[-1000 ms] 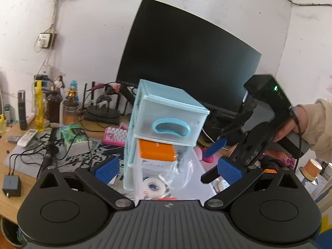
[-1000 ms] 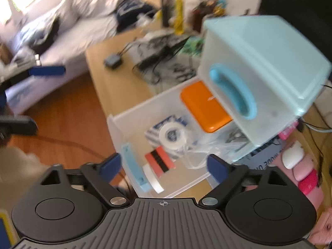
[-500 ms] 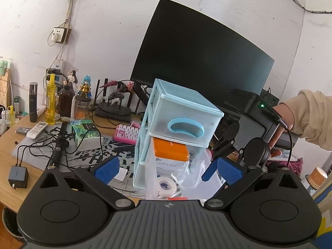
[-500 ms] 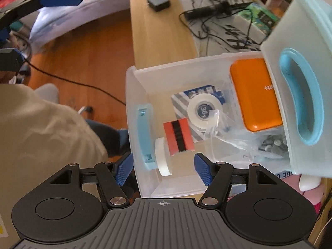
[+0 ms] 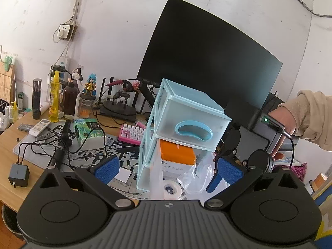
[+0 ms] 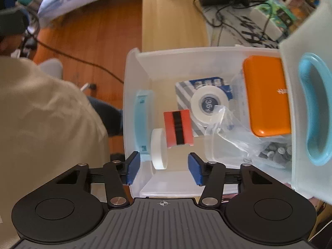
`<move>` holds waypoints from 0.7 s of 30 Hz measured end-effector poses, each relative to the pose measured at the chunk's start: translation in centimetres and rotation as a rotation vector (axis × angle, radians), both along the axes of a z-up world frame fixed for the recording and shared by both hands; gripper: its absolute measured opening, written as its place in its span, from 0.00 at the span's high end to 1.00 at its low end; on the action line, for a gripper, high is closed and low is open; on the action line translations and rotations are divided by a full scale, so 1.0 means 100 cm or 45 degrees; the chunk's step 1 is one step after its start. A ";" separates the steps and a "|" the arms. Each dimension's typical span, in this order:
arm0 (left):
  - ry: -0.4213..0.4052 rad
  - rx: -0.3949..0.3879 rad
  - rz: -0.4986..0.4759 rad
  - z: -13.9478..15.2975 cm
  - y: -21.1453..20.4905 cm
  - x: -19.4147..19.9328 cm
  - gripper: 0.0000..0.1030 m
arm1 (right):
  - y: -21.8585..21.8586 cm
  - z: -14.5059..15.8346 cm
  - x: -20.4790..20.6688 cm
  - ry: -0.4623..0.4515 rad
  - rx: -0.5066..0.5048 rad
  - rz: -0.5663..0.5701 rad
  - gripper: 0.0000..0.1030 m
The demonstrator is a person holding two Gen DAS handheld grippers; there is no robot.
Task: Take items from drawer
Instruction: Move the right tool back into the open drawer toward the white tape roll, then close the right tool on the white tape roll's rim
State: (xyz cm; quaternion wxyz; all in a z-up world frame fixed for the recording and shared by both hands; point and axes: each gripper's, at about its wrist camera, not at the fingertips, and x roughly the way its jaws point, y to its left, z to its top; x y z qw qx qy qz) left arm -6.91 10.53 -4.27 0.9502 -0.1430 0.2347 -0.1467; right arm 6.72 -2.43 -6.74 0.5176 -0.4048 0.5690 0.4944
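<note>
The bottom drawer [image 6: 186,58] of a small blue drawer box [image 5: 182,112] is pulled out over the edge of the wooden desk [image 6: 170,20]. Inside it lie an orange case [image 6: 267,95] at the back, a white roll of tape [image 6: 207,105] on a blue and grey packet, a red block with a black stripe [image 6: 178,127], a white round disc [image 6: 158,148] standing on its edge near the drawer's front wall, and a clear plastic bag [image 6: 234,132] with small grey bits in it. The right gripper [image 6: 164,166] points down into the drawer. Its blue fingers [image 6: 195,168] have just been closing and are now about half open, one on each side of the white disc, but they are not touching it and hold nothing. The top drawer with its blue handle [image 6: 315,112] is shut. The left gripper [image 5: 168,168] hangs in front of the drawer box with its fingers [image 5: 106,167] wide apart and nothing between them. A beige sleeve [image 5: 311,116] reaches in from the right. Behind the box stand a big black screen [image 5: 207,62], a pink keyboard [image 5: 132,131], little toy figures [image 5: 90,85], a yellow bottle [image 5: 55,99] and many black wires [image 5: 62,145].
</note>
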 end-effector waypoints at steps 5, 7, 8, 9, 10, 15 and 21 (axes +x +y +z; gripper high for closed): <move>0.004 -0.002 0.008 -0.001 0.000 0.001 0.00 | 0.004 -0.012 0.000 0.015 -0.060 0.048 0.56; 0.006 -0.003 0.014 -0.002 0.001 0.001 0.00 | 0.006 -0.017 -0.002 0.031 -0.075 0.069 0.63; 0.007 -0.004 0.016 -0.002 0.001 0.001 0.00 | 0.007 -0.020 -0.003 0.035 -0.082 0.076 0.64; 0.007 -0.006 0.019 -0.002 0.002 0.001 0.00 | 0.009 -0.023 -0.004 0.033 -0.090 0.085 0.65; 0.008 -0.006 0.021 -0.002 0.002 0.002 0.00 | 0.010 -0.026 -0.005 0.034 -0.101 0.098 0.70; 0.010 -0.008 0.027 -0.001 0.003 0.004 0.00 | 0.011 -0.034 -0.007 0.062 -0.131 0.140 0.75; 0.012 -0.011 0.032 -0.001 0.004 0.008 0.00 | 0.010 -0.036 -0.006 0.059 -0.117 0.171 0.88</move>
